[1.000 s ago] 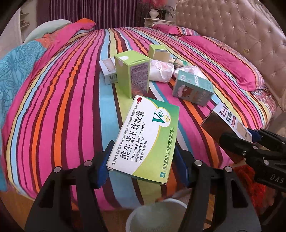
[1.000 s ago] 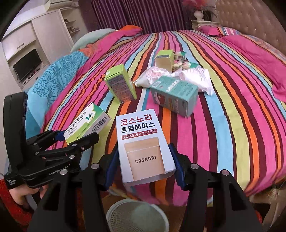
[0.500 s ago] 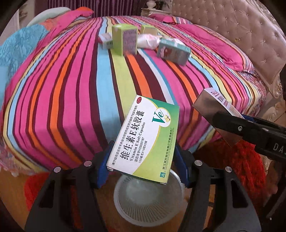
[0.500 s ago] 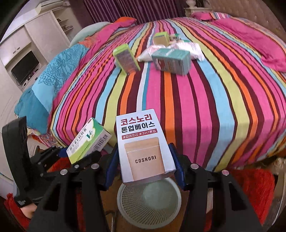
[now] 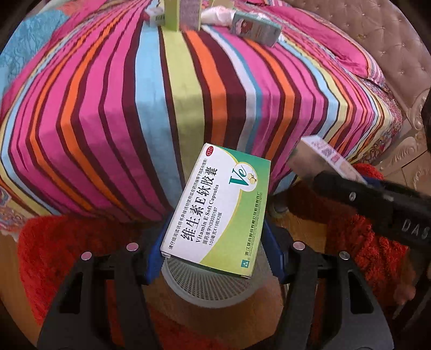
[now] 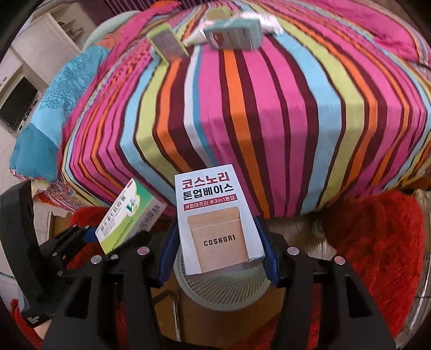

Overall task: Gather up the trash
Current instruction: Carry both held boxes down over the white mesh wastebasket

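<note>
Left wrist view: left gripper (image 5: 215, 253), jaws clamped on a green-and-white Vitamin E capsule box (image 5: 219, 210), held tilted above a white mesh wastebasket (image 5: 212, 288) on the floor. Right gripper (image 5: 358, 185) at right edge, gripping a white box, blurred. Striped bed (image 5: 113, 107) beyond; teal carton (image 5: 256, 28) and lime-green box (image 5: 183, 13) lying on it. Red rug (image 5: 62, 255) beneath.

Right wrist view: right gripper (image 6: 215, 253), jaws closed on a white COSNORI box (image 6: 218, 220), upright, directly over the wastebasket (image 6: 223, 290). Left gripper (image 6: 89, 237) at left, holding the Vitamin E capsule box (image 6: 129, 218) beside it. Teal carton (image 6: 233, 33) and lime-green box (image 6: 168, 44) on the bed (image 6: 269, 107), well apart from the wastebasket.
</note>
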{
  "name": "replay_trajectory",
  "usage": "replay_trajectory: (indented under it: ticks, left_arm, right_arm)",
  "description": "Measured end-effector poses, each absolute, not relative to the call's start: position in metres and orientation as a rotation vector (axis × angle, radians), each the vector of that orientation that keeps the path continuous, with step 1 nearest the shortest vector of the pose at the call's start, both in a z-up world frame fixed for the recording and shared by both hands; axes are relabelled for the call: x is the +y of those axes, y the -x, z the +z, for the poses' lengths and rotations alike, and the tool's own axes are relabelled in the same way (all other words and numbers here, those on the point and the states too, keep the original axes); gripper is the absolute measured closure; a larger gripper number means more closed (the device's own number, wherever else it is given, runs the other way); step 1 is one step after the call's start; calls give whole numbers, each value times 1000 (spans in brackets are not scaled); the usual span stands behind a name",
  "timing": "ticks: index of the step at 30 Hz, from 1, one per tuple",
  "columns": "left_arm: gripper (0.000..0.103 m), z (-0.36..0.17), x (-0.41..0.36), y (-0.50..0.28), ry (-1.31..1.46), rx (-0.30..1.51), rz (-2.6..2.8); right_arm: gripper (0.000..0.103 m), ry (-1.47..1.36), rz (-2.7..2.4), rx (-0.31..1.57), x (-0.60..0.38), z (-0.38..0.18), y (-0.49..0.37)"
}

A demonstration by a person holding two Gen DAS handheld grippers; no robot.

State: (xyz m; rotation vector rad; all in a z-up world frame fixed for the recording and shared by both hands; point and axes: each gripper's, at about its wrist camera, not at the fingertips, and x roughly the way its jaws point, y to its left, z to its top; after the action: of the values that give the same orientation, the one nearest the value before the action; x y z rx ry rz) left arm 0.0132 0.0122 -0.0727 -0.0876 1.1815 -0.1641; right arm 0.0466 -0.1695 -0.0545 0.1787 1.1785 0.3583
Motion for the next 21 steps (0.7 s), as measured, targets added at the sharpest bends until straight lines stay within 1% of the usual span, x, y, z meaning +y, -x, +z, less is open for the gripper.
replay_trajectory:
  ticks: [14, 21]
  left_arm:
    - [42, -137, 9, -22, 140, 1414, -171]
    - [42, -166, 9, -30, 230, 1516, -163]
  right_arm:
    - [52, -223, 318, 1399, -163, -112, -59]
    - [52, -320, 297, 1523, -164, -145, -65]
